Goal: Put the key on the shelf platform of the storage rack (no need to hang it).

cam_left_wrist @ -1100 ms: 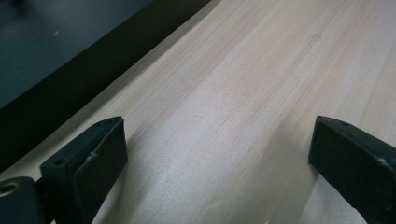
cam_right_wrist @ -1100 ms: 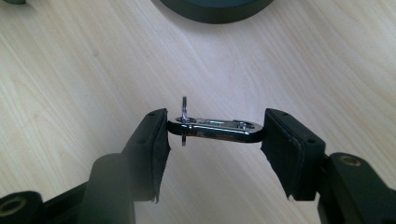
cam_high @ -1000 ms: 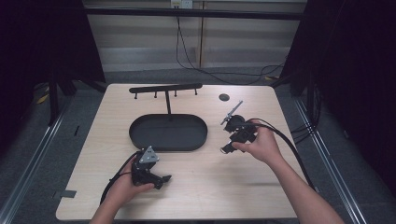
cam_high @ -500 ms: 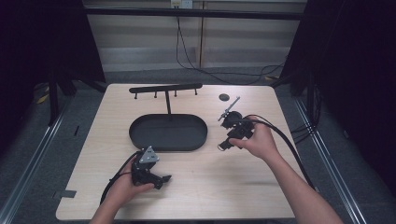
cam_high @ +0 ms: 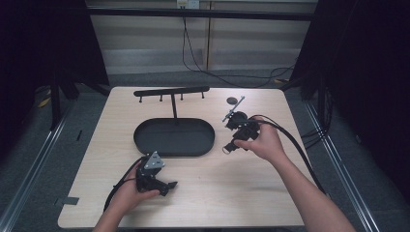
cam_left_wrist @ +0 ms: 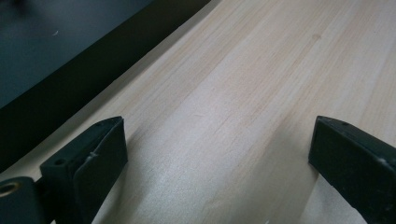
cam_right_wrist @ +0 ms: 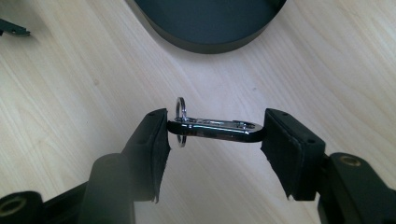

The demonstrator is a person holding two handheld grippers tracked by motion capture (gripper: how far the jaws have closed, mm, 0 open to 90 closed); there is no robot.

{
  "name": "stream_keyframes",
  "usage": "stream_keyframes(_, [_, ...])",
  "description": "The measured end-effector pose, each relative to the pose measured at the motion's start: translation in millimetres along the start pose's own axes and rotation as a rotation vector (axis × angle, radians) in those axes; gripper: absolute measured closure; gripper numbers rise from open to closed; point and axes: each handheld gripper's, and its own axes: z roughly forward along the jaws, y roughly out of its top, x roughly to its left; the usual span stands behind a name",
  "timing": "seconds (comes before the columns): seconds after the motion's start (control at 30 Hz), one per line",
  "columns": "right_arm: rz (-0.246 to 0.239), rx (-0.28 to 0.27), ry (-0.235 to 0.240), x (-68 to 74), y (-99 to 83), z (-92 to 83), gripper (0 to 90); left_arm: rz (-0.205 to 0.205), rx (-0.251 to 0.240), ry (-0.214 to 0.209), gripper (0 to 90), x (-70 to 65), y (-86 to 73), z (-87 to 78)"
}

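While my right gripper (cam_right_wrist: 212, 135) clamps the metal clip (cam_right_wrist: 219, 130) endwise between its pads, above the table and near the black tray (cam_right_wrist: 210, 28), any twist could pop it loose.

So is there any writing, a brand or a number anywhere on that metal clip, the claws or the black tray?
None can be read: the snap hook in the right claw, the left claw, the oval tray and the hook rack show no words, labels, numbers or signs.
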Motion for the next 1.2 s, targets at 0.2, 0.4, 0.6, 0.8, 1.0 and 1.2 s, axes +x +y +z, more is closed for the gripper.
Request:
stream_keyframes(0.2, [-0.006, -0.003, -0.007, 0.0, 7.3, -0.2, 41.8, -0.009, -0.007, 0.001, 4.0, -0.5, -0.1, 0.4])
stream_keyframes(0.4, [0.010, -0.016, 0.012, -3.9, 9.8, 0.3, 41.8, -0.008, -0.007, 0.001, 4.1, -0.5, -0.1, 0.4])
stream_keyframes(0.6, [0.018, -0.014, 0.004, -5.6, 12.3, -1.3, 41.8, -0.006, -0.006, 0.002, 4.1, -0.3, -0.1, 0.3])
stream_keyframes(0.8, [0.007, -0.022, 0.004, -3.9, 18.5, -5.3, 41.8, -0.006, -0.007, 0.002, 4.1, -0.4, -0.1, 0.4])
stream_keyframes(1.0, [0.011, -0.027, 0.009, -6.9, 20.6, -3.7, 41.8, -0.006, -0.007, 0.001, 4.0, -0.3, -0.1, 0.3])
stream_keyframes(1.2, [0.022, -0.016, 0.006, -8.1, 23.6, -2.7, 41.8, -0.007, -0.007, 0.001, 4.0, -0.3, -0.1, 0.3])
